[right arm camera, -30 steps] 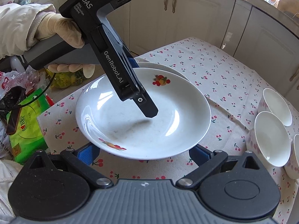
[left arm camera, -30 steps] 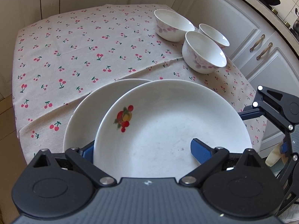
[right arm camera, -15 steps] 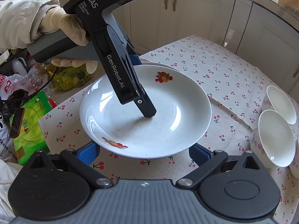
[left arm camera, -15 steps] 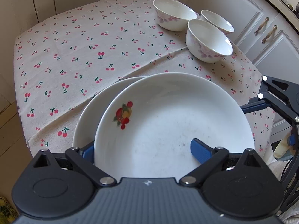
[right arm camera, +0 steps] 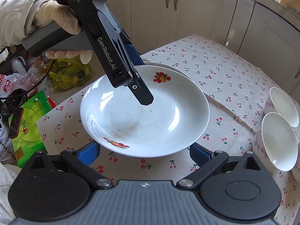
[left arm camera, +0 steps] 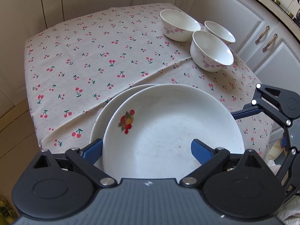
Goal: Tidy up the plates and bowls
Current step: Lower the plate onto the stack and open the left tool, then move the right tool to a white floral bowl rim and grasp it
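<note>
A white deep plate with a fruit print point(left arm camera: 168, 131) point(right arm camera: 150, 116) lies skewed on a second white plate point(left arm camera: 99, 116) point(right arm camera: 168, 66) at the table's near corner. My left gripper point(left arm camera: 146, 150) point(right arm camera: 145, 83) is open and straddles the top plate's rim, one finger over the well and the other outside the rim. My right gripper point(right arm camera: 144, 152) stands open at the opposite rim; the plate's edge lies between its fingers and no pad presses on it. One of its fingers point(left arm camera: 243, 112) reaches the rim in the left wrist view. Three white bowls point(left arm camera: 211, 50) point(right arm camera: 279, 140) stand grouped at the table's far side.
A cherry-print cloth point(left arm camera: 93, 56) covers the table. Cream cabinets point(left arm camera: 243, 28) close in around it. A gloved hand point(right arm camera: 61, 18) holds the left gripper's handle. A green packet point(right arm camera: 28, 131) and a yellow bag point(right arm camera: 71, 73) lie on the floor beside the table's corner.
In the left wrist view less of the lower plate shows beside the top plate than before. The left gripper has shifted slightly over the plates. The right gripper has stayed still.
</note>
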A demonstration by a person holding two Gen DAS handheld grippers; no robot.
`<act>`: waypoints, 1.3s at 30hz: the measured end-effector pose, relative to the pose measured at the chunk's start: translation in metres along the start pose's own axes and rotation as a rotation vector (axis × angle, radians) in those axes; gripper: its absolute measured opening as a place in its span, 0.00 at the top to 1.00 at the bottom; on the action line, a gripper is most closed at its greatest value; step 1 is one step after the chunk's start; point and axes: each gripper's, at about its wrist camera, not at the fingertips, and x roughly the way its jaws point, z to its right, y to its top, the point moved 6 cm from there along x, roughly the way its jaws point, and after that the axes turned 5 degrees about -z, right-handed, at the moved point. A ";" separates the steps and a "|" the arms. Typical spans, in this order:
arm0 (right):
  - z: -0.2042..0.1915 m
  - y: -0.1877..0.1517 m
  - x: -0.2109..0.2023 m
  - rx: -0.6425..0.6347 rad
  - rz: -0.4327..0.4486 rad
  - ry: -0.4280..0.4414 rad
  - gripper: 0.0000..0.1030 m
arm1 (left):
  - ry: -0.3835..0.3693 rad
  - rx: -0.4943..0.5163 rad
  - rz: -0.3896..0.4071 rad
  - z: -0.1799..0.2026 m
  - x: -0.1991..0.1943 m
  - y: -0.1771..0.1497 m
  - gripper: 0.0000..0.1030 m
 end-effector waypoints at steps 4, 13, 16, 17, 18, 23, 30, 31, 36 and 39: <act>-0.001 0.001 0.003 -0.001 -0.004 -0.007 0.00 | -0.002 -0.013 0.024 -0.003 -0.005 -0.001 0.05; -0.004 0.003 0.006 -0.030 -0.001 -0.040 0.00 | 0.050 -0.013 0.083 -0.005 -0.012 -0.006 0.05; -0.002 0.006 0.005 -0.020 0.009 -0.036 0.00 | 0.070 -0.003 0.087 -0.005 -0.012 -0.008 0.05; 0.000 0.007 0.005 -0.014 0.008 -0.037 0.00 | 0.066 -0.005 0.091 -0.006 -0.013 -0.008 0.05; 0.001 0.007 0.005 -0.010 0.007 -0.039 0.00 | 0.061 -0.008 0.096 -0.007 -0.014 -0.008 0.05; 0.003 0.005 0.001 0.013 0.023 -0.050 0.00 | 0.030 -0.010 0.136 -0.004 -0.022 -0.009 0.05; 0.015 -0.004 -0.024 0.088 0.109 -0.137 0.00 | 0.064 -0.001 0.246 0.018 -0.040 -0.015 0.04; 0.018 -0.005 -0.027 0.103 0.123 -0.160 0.00 | 0.072 0.002 0.265 0.024 -0.043 -0.017 0.04; 0.040 -0.019 -0.047 0.215 0.196 -0.260 0.00 | 0.127 0.024 0.349 0.051 -0.051 -0.024 0.04; 0.053 -0.032 -0.059 0.276 0.227 -0.279 0.00 | 0.131 0.002 0.395 0.066 -0.054 -0.026 0.03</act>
